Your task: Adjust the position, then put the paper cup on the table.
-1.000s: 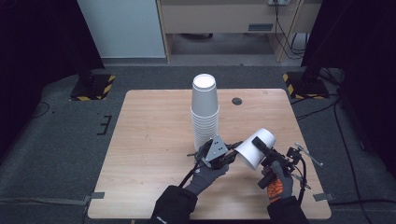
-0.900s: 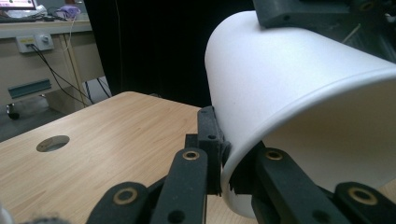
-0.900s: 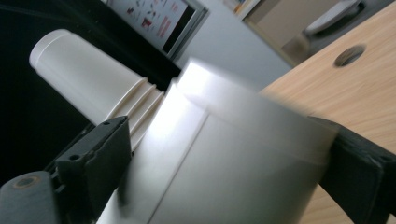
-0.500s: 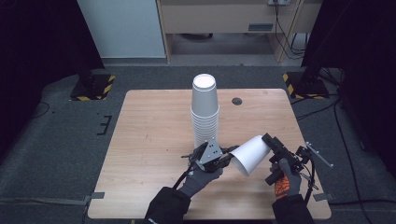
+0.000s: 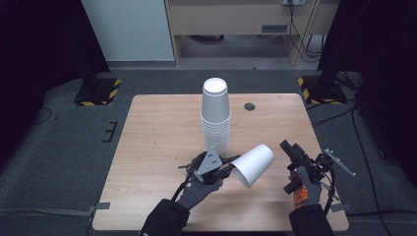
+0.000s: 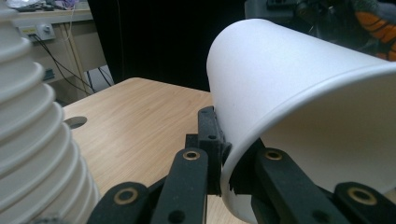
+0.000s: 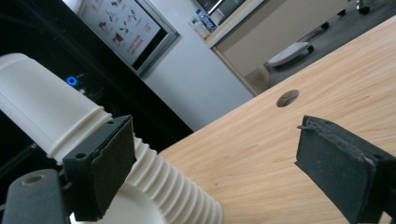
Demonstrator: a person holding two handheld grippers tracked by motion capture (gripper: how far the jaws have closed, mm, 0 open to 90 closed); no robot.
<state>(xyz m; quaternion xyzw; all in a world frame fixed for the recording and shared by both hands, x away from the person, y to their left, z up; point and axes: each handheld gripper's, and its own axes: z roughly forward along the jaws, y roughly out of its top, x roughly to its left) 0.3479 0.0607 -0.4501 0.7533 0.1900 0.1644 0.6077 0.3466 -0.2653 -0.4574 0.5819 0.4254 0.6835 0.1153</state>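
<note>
We hold a single white paper cup by its rim with the left gripper, whose jaws pinch the rim wall between them, one inside the mouth and one outside, likely because the thin edge is the surest purchase on an empty cup. The cup hangs above the table, just beside the foot of the cup stack on its near-right side. Its long axis lies tilted close to level, mouth toward the left gripper and closed base away from the stack. The right gripper, farther out from the stack, stands with jaws spread and nothing between them.
</note>
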